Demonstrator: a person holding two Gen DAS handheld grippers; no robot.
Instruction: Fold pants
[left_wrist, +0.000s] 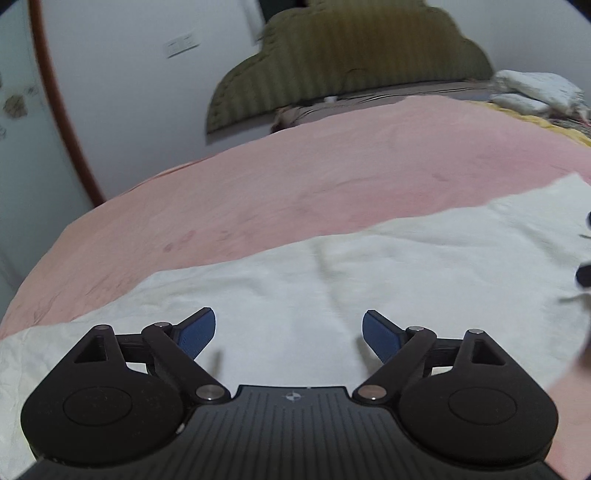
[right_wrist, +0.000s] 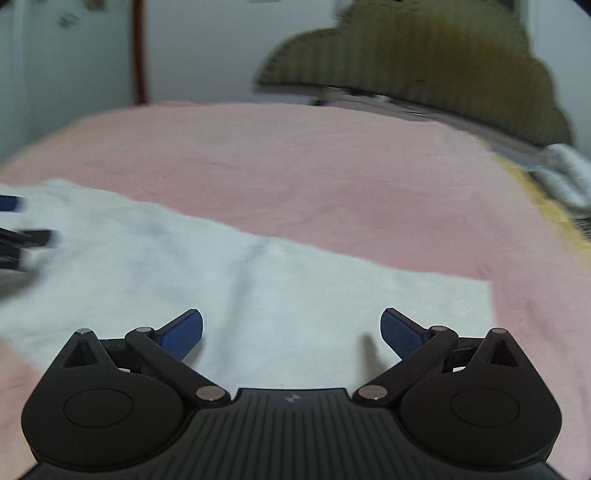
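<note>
Your left tongs (left_wrist: 289, 334) are wide apart, and nothing is between the blue pads (left_wrist: 197, 332). They hang just above the white pants (left_wrist: 332, 280), which lie flat on the bed. Your right tongs (right_wrist: 291, 332) are wide apart too, with nothing caught in them, and they also hang over the white pants (right_wrist: 229, 280).

The pants are spread across the near part of the pink bed cover (left_wrist: 295, 177). In the left view they run from the left edge all the way to the right, and a long crease goes down the middle of them. In the right view you see a straight edge of the pants on the right side, with the pink bed cover (right_wrist: 295, 166) past it.

At the far end of the bed stands a brown headboard (left_wrist: 351, 55) with a wavy top. A white bundle of cloth (left_wrist: 535, 92) sits on the far right of the bed. Behind it all is a white wall (left_wrist: 129, 92). The right view is blurry, so small things there are hard to tell
</note>
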